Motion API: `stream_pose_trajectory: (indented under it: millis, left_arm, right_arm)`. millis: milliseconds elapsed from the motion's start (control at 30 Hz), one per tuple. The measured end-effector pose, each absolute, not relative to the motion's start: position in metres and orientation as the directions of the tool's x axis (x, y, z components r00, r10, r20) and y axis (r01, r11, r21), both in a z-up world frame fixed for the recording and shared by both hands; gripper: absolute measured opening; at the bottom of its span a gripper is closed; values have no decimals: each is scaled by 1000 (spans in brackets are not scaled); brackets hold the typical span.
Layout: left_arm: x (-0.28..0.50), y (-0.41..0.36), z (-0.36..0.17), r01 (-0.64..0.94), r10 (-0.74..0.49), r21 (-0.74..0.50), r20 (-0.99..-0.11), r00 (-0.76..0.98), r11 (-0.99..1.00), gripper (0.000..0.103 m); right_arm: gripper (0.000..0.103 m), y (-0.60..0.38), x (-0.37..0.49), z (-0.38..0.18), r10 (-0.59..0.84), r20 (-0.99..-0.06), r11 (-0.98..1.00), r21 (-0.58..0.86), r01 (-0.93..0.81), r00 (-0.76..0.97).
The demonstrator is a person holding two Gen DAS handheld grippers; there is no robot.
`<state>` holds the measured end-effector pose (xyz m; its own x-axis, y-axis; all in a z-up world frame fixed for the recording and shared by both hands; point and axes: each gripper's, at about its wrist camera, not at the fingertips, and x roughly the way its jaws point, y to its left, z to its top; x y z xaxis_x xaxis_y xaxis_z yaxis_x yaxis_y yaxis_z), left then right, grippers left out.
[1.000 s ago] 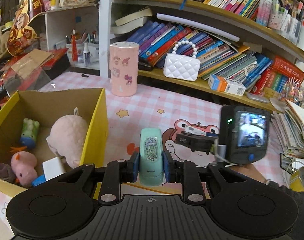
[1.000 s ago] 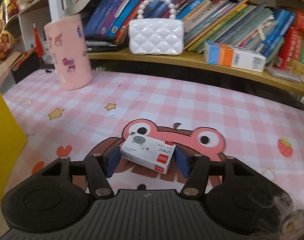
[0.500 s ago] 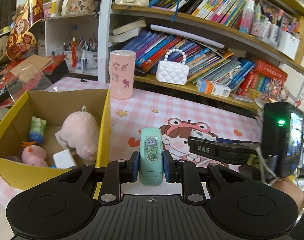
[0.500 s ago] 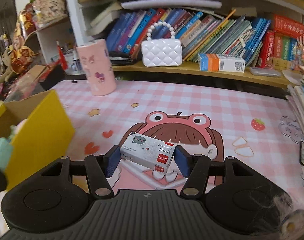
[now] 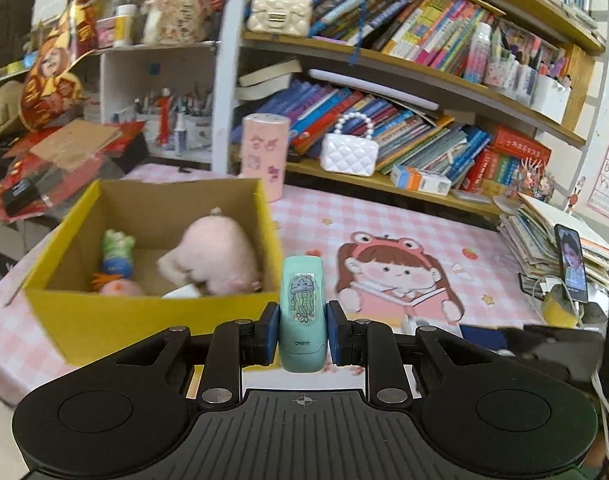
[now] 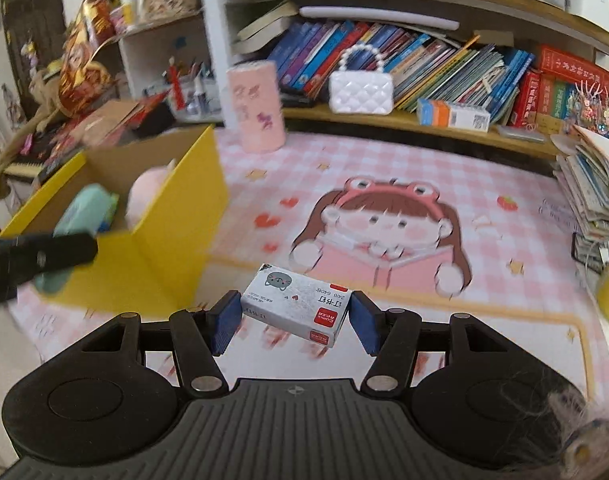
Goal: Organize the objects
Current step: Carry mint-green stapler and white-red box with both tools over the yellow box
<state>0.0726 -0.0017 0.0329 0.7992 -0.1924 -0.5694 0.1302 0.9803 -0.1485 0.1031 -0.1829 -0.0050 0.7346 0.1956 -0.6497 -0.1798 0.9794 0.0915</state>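
While our left hand-held gripper clamps the mint stapler beside the yellow box, our right hand-held gripper pinches the staple box.

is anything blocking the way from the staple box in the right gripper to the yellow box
Mostly clear. The staple box sits in the right hand-held gripper; bare mat leads to the yellow box. Only the left hand-held gripper with its mint stapler hovers at the opening.

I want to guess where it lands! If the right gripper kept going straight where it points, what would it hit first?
Probably the pink checked table mat, near the cartoon girl print. The right gripper, holding a small white staple box, points past the yellow cardboard box; depth is unclear.
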Motion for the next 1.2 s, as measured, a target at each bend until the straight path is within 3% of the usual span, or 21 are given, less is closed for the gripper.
stream_pose_trajectory:
  millis: [367, 1200]
  left_arm:
    - [30, 72, 16, 67, -149, -154, -617, 773, 986, 23]
    - [2, 141, 27, 123, -180, -138, -556, 811, 983, 23]
  right_arm:
    - [56, -113, 50, -11, 193, -676, 974, 42, -224, 712]
    - [56, -33, 16, -1, 200, -640, 975, 53, -217, 742]
